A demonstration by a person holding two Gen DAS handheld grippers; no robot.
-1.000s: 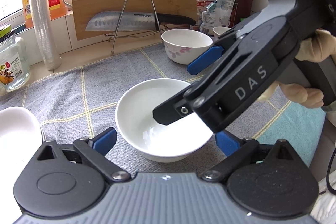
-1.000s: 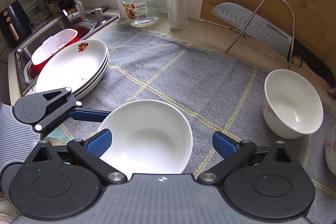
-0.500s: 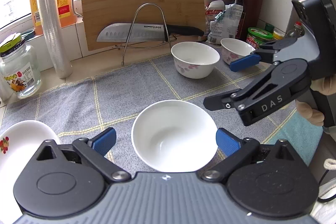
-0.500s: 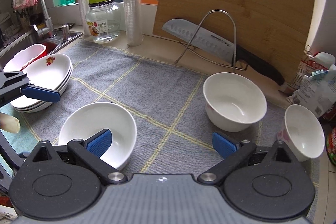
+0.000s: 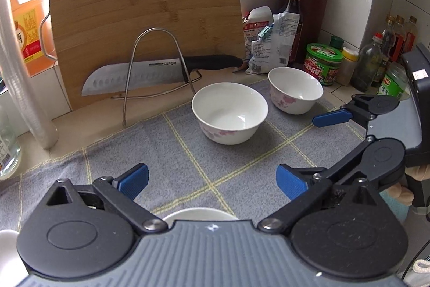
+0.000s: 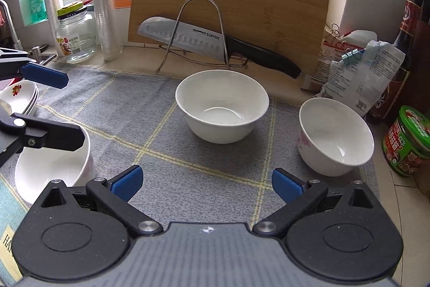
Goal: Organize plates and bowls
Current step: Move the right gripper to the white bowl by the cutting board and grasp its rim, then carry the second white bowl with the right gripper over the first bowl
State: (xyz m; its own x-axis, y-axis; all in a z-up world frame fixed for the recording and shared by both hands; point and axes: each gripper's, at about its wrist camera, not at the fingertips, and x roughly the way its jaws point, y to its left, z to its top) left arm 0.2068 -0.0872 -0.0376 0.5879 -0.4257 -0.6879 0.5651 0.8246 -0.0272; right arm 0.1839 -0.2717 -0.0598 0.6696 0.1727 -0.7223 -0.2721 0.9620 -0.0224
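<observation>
Resting on a grey checked cloth mat (image 6: 161, 125) with yellow lines:

- One deep white ceramic bowl (image 6: 222, 109), upright, near the mat's back edge, in front of the wire knife stand (image 6: 200, 31).
- One white bowl with pink flower print (image 6: 336, 136), upright, at the mat's right edge, apart from the first.
- One plain white bowl (image 6: 51, 166), toward the mat's left edge, under the left gripper (image 6: 51, 109).
- Stacked white plates with red motif (image 6: 20, 96), at the far left edge.

Left gripper: fingers apart, empty. Right gripper (image 6: 207, 182): fingers apart, empty, aimed at the deep bowl, likely to collect it for nesting with the others.
</observation>
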